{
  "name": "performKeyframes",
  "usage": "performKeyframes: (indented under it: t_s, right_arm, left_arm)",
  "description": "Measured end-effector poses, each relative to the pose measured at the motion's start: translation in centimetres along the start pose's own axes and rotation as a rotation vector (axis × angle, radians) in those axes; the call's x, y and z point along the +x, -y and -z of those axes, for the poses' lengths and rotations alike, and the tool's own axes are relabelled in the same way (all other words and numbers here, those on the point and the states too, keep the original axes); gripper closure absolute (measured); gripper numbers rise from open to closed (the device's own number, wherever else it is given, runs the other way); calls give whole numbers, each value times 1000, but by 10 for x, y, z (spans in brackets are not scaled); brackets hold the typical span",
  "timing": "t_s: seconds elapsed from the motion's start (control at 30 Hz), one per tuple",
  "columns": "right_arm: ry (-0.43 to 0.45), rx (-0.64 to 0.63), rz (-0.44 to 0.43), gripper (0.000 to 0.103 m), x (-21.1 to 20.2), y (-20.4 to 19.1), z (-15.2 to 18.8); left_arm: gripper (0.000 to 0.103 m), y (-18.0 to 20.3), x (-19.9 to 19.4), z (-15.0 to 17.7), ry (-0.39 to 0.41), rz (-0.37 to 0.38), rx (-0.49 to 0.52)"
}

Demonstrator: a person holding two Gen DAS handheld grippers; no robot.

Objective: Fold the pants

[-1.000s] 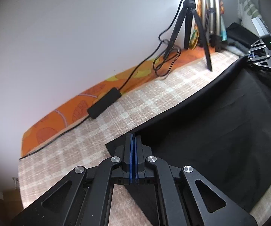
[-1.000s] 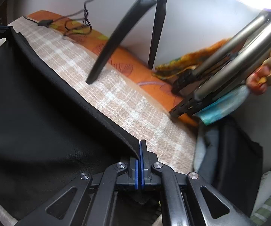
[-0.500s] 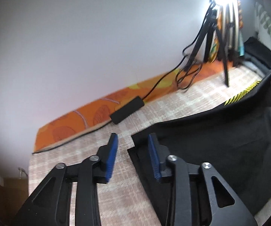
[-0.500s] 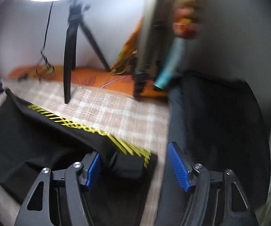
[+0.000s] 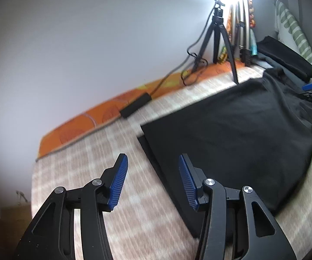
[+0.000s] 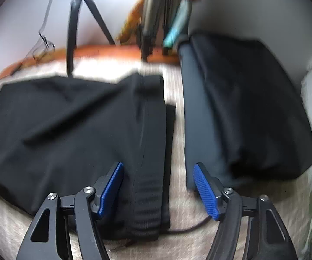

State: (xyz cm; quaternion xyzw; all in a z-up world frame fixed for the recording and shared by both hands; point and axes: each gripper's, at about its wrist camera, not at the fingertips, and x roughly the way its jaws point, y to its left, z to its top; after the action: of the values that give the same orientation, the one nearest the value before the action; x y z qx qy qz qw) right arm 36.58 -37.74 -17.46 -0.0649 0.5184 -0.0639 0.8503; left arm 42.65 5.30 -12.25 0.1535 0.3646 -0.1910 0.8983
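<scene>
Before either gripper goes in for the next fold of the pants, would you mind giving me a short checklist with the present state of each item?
1. Left gripper free of cloth: ok; its jaws are opening, and the pants' edge lies below them, unpinched.
2. Right gripper free of cloth: ok; its jaws are closing, with the waistband beneath them, not pressed.
3. Black pants lying flat on the checked bedcover: ok, folded over, edges roughly matched.
4. Tripod leg clear of the pants: cannot tell; its foot stands at the far edge.
5. Dark bag apart from the waistband: ok, bedcover shows between.
</scene>
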Motion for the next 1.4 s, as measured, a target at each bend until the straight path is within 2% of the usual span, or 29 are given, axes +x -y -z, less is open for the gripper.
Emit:
performKeyframes:
  t_s: [0.03, 0.1, 0.23, 0.27, 0.33, 0.37, 0.4, 0.5, 0.53, 0.6, 0.7, 0.77, 0.87, 0.97, 1.1, 1.2, 1.33, 1.4]
  right_arm:
    - [-19, 39, -38, 67, 5, 2, 2]
    - [-6, 96, -39, 75, 4, 6, 3]
    - [-18, 195, -45, 76, 0, 20, 8]
    - [-22, 186, -40, 75, -2, 22, 8]
    - [-9, 92, 5, 63, -3, 13, 2]
    - [6, 43, 17, 49, -6, 6, 1]
    - [33, -7, 40, 44, -9, 2, -1]
    - [84, -39, 74, 43, -22, -4, -9]
    - [111, -48, 78, 43, -29, -8, -10]
    - [170, -82, 27, 37, -43, -21, -6]
    - [198, -127, -55, 37, -57, -42, 4]
    - [213, -158, -98, 37, -65, -56, 15]
    - [230, -222, -80, 37, -69, -73, 29]
    - [238, -246, -123, 36, -73, -80, 32]
    - [243, -174, -267, 28, -88, -70, 30]
    - [256, -168, -324, 28, -99, -74, 34]
    - [252, -246, -331, 28, -98, -99, 40]
    - [238, -262, -339, 28, -96, -105, 43]
  left_arm:
    - [53, 2, -1, 5, -7, 12, -1]
    - [52, 8, -2, 15, -24, 20, 22]
    - [52, 18, 2, 23, -61, -4, 63]
    - [52, 18, 2, 25, -60, -8, 53]
    - [52, 18, -3, 28, -57, 5, 13]
    - [52, 17, -6, 31, -54, 15, -13]
    - [52, 17, -9, 33, -53, 19, -32]
    - [49, 8, -18, 44, -61, 49, -138]
    - [48, 0, -22, 50, -67, 71, -219]
    - [48, -11, -28, 59, -69, 120, -339]
    - [48, -17, -39, 77, -56, 212, -535]
    - [48, -12, -43, 84, -50, 258, -610]
    - [48, 1, -42, 93, -60, 315, -707]
    - [48, 10, -32, 98, -74, 345, -806]
    - [48, 20, -14, 98, -101, 358, -885]
    - [48, 18, -15, 96, -68, 348, -917]
    - [48, 15, -10, 93, -43, 367, -913]
    - [56, 14, -10, 94, -33, 376, -935]
